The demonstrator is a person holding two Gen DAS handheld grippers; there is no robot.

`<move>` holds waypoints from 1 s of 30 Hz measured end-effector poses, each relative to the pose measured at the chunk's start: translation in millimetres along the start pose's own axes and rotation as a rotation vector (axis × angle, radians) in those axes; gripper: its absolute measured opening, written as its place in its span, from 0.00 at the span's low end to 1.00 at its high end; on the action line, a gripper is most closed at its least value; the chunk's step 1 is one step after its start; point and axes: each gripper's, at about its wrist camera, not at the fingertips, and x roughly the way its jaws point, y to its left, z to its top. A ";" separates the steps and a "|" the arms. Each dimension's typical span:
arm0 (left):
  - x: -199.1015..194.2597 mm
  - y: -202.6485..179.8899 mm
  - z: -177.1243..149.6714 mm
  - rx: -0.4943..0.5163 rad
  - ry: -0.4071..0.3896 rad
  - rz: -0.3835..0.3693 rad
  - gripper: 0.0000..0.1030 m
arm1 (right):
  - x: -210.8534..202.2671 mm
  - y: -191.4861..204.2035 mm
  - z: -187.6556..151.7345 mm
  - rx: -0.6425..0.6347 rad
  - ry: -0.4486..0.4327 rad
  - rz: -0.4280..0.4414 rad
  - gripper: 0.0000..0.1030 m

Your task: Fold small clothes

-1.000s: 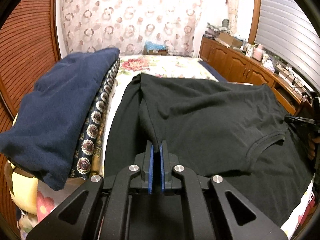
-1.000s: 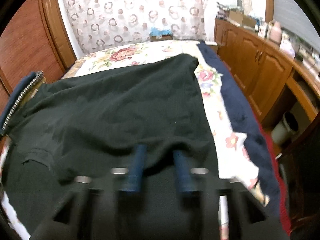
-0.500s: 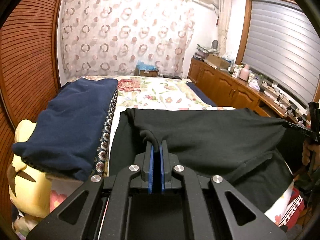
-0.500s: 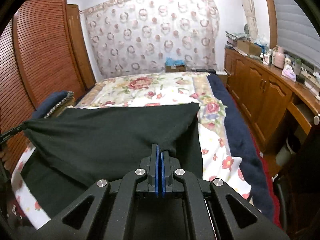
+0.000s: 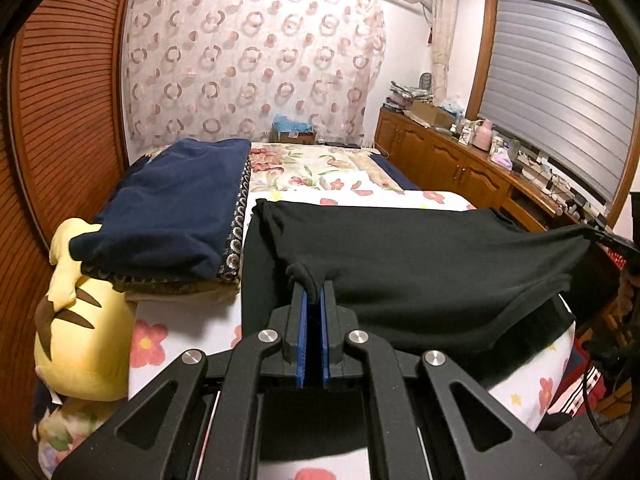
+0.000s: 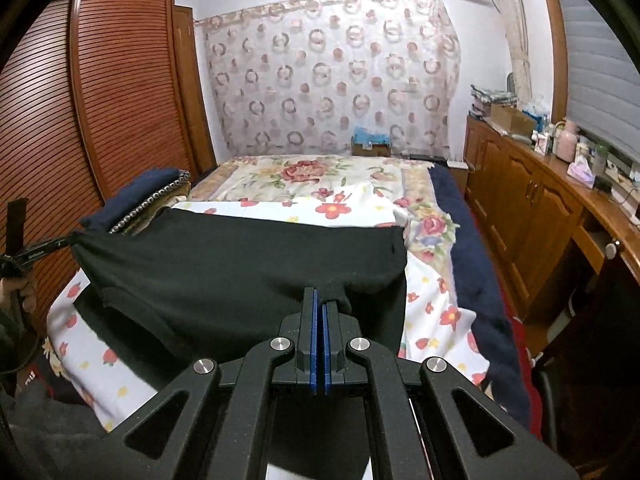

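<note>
A black T-shirt [image 5: 420, 256] hangs stretched between my two grippers above the near end of the flowered bed [image 5: 320, 168]. My left gripper [image 5: 313, 286] is shut on one bunched corner of it. My right gripper [image 6: 320, 294] is shut on the opposite corner of the black T-shirt [image 6: 240, 264]. The shirt's lower part drapes onto the sheet below. Each gripper shows at the far edge of the other's view, the right one [image 5: 612, 240] and the left one [image 6: 40, 252].
A folded navy blanket [image 5: 172, 208] on patterned quilts lies left of the shirt, with a yellow plush toy [image 5: 76, 312] beside it. A slatted wooden wardrobe [image 6: 100, 100] stands left, wooden cabinets [image 6: 532, 200] right. A dark blue blanket [image 6: 468, 248] edges the bed's right side.
Both grippers have lifted and pulled back toward the foot of the bed with the shirt held taut. The right gripper, open a second ago, has shut on its corner.
</note>
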 end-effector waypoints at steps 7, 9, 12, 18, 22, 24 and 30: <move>15.7 5.5 -33.7 0.006 0.092 0.033 0.06 | 23.6 7.4 -27.7 0.008 0.116 0.001 0.02; 20.5 5.9 -42.0 -0.002 0.112 0.040 0.06 | 36.9 5.9 -40.9 0.024 0.154 0.007 0.02; 23.7 5.7 -50.1 0.001 0.125 0.054 0.06 | 50.3 3.1 -49.7 0.036 0.183 0.003 0.02; 27.4 5.5 -55.0 0.004 0.135 0.072 0.06 | 64.0 -0.6 -44.4 0.030 0.200 -0.018 0.02; 29.1 7.2 -56.3 0.001 0.141 0.076 0.06 | 55.5 12.0 -37.0 0.009 0.198 -0.014 0.02; 28.9 6.5 -56.3 0.001 0.141 0.077 0.06 | 50.9 14.7 -38.4 0.002 0.196 -0.016 0.02; 28.5 6.7 -57.4 0.006 0.139 0.082 0.06 | 46.6 13.1 -40.1 -0.003 0.195 -0.042 0.06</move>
